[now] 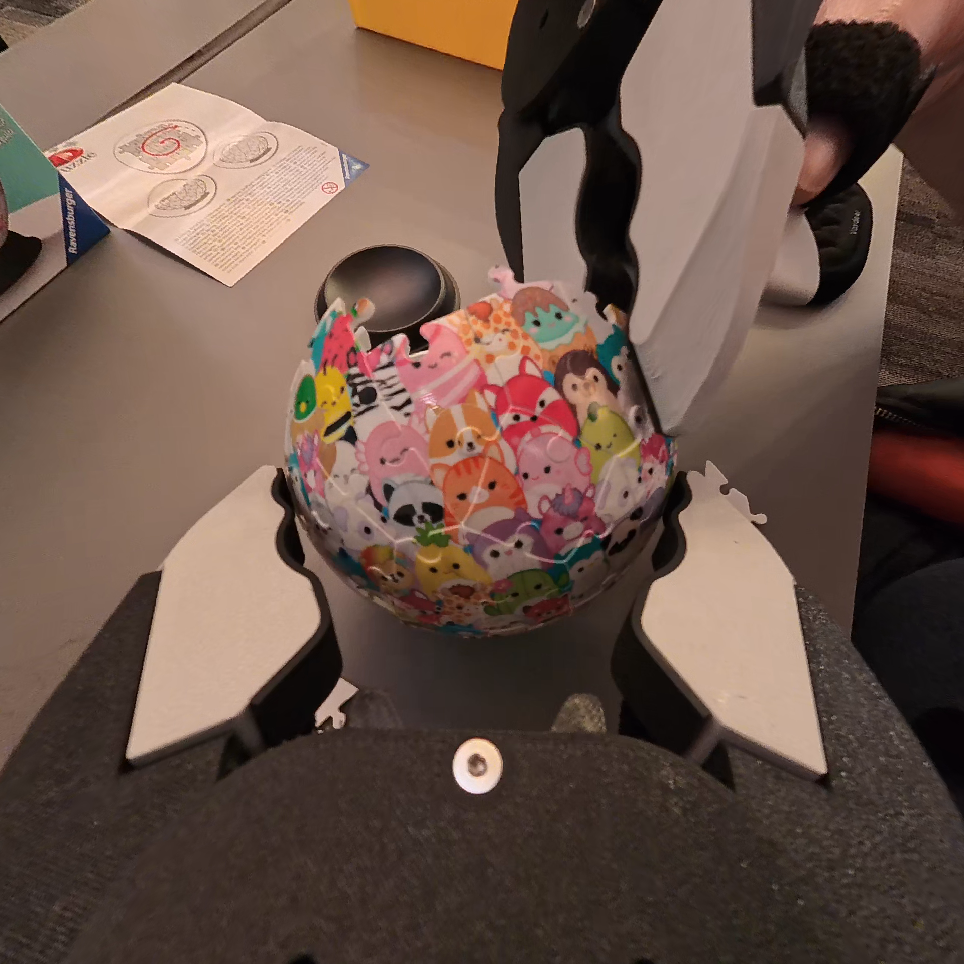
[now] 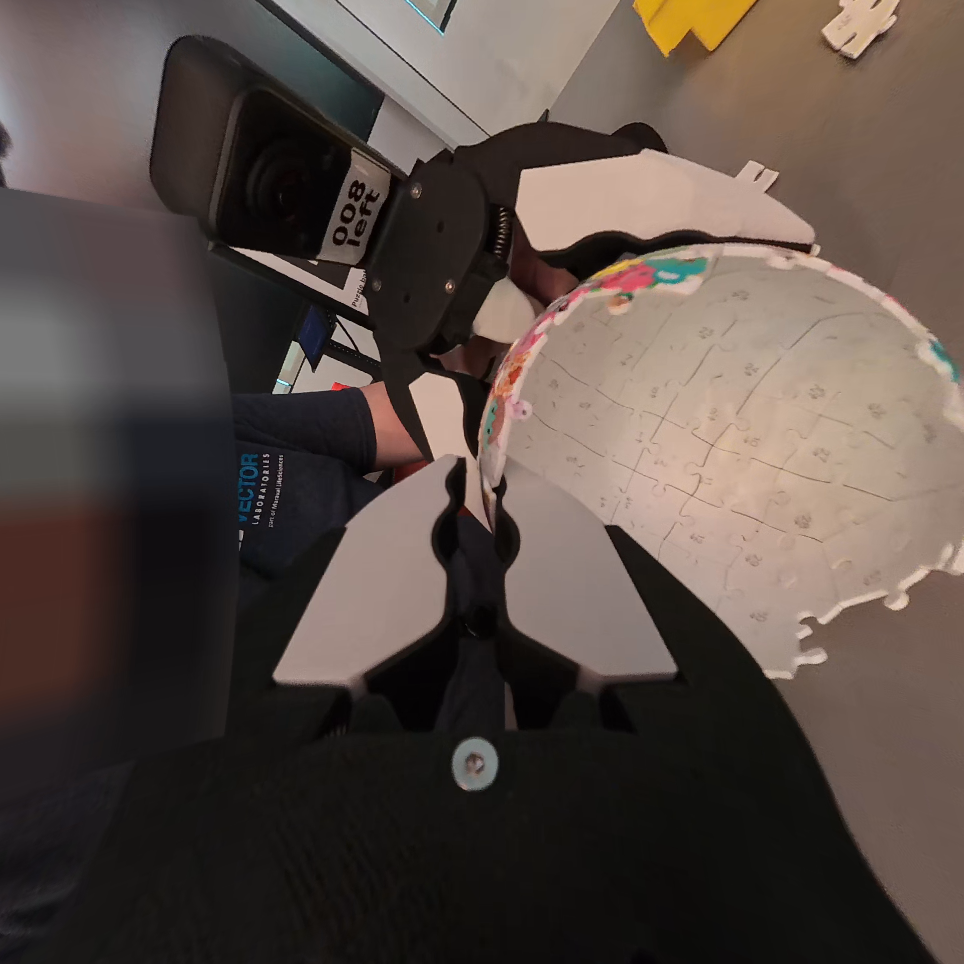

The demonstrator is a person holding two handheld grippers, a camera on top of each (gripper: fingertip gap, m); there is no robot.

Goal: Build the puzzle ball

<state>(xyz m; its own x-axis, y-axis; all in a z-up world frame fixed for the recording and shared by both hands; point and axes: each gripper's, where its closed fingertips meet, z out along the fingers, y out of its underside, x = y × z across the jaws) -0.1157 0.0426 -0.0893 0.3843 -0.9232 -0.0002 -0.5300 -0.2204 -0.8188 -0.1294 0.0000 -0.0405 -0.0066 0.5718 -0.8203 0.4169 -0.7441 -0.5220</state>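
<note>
The partly built puzzle ball is a colourful open shell standing on the grey table. My left gripper is closed on it, one finger pressing each side at mid-height. My right gripper comes down from the upper right and is shut on the ball's top rim. In the right wrist view the gripper pinches the rim edge, and the ball's white numbered inside faces me. One of the left gripper's fingers lies along the ball's outside.
A black ball stand sits just behind the ball. An instruction sheet and the puzzle box lie at the left, a yellow box at the back. Loose white pieces lie by my left gripper's right finger, with more in the right wrist view. There is about 6 cm between the tips of the two grippers.
</note>
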